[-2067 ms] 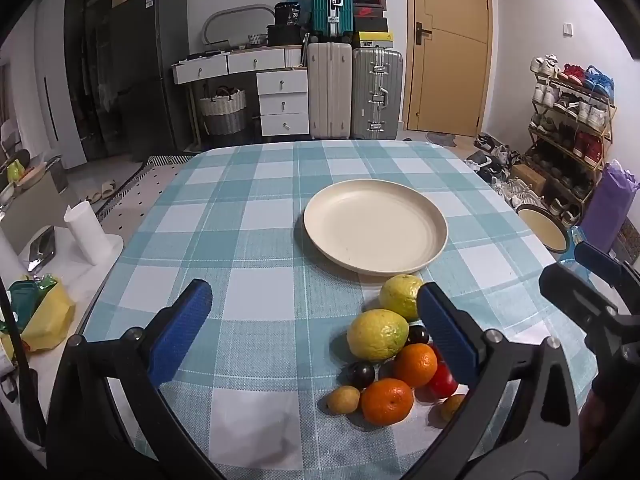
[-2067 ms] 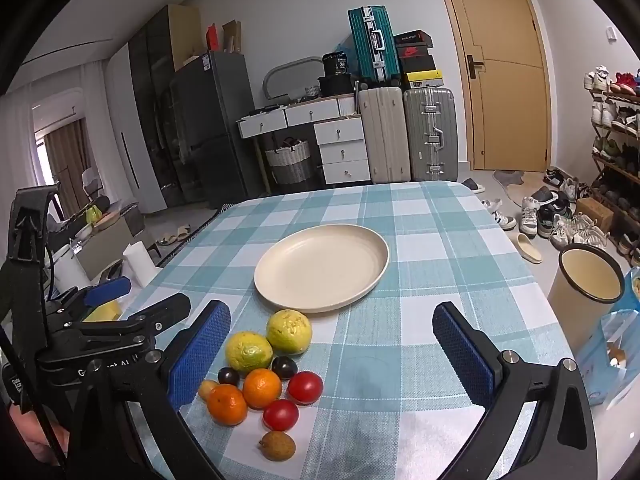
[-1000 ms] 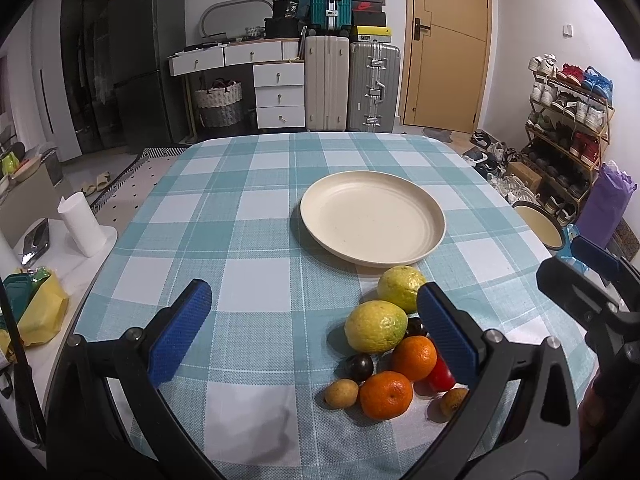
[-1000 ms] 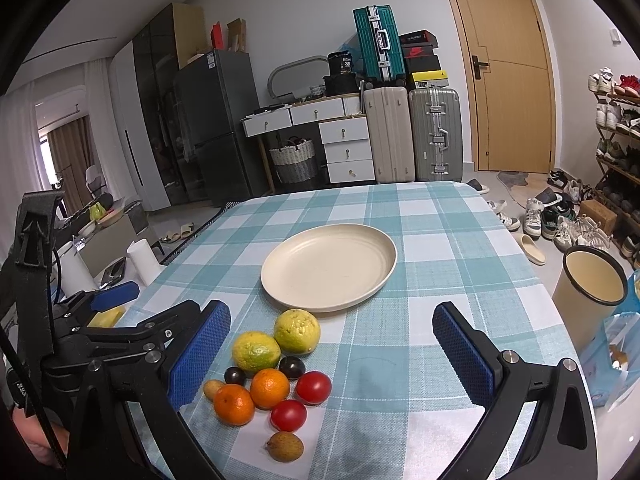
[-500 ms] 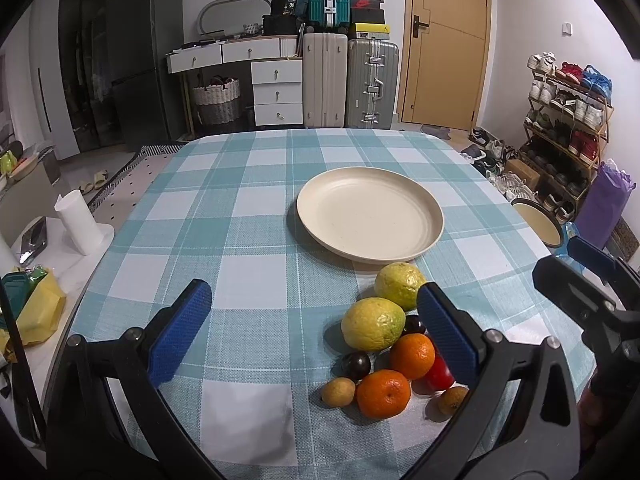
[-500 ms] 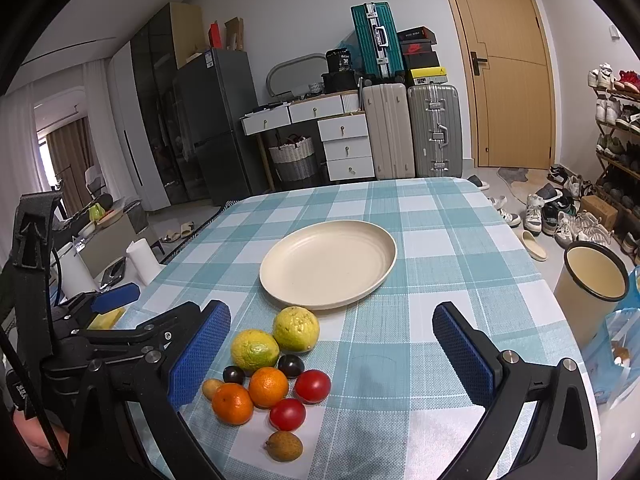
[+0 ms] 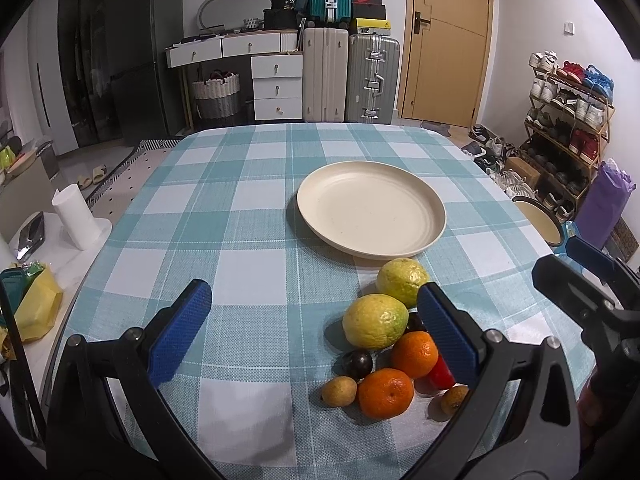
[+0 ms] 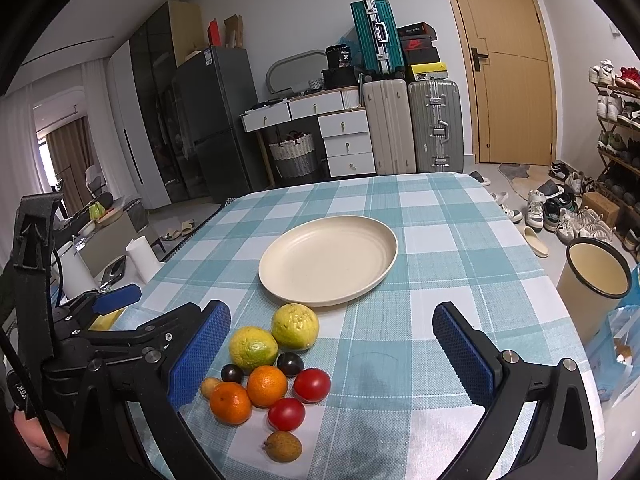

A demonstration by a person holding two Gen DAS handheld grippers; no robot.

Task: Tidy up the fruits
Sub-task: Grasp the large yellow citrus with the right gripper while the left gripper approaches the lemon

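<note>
Both tools hang over the near edge of the bench (image 7: 248, 216), each spread wide with nothing between its pads. The left hand-held gripper (image 7: 316, 334) has the fruit cluster just ahead and to its right, its right pad partly covering the pile. The right hand-held gripper (image 8: 332, 350) has the same cluster ahead and to its left, close beside its left pad. The empty cream plate (image 8: 328, 266) sits further ahead of both, just beyond the fruit.

The pile is tight: 2 yellow-green citrus (image 8: 253, 347) nearest the plate, 2 dark plums (image 8: 290, 363), 2 oranges (image 8: 267, 385), 2 red tomatoes (image 8: 312, 385), and 2 small brown fruits (image 8: 283, 446) at the near edge.

Risks, as I judge them:

- All of it is round and packed together, so a pad lowered onto 1 piece will likely shove its neighbours. They could roll, and the small brown fruits lie closest to the near bench edge.
- The tomatoes look soft; a hard squeeze could split one.
- The large citrus may slip out of flat pads if gripped off-centre.
- The 2 hand-held grippers flank the same pile and could collide if both reach in together.
</note>
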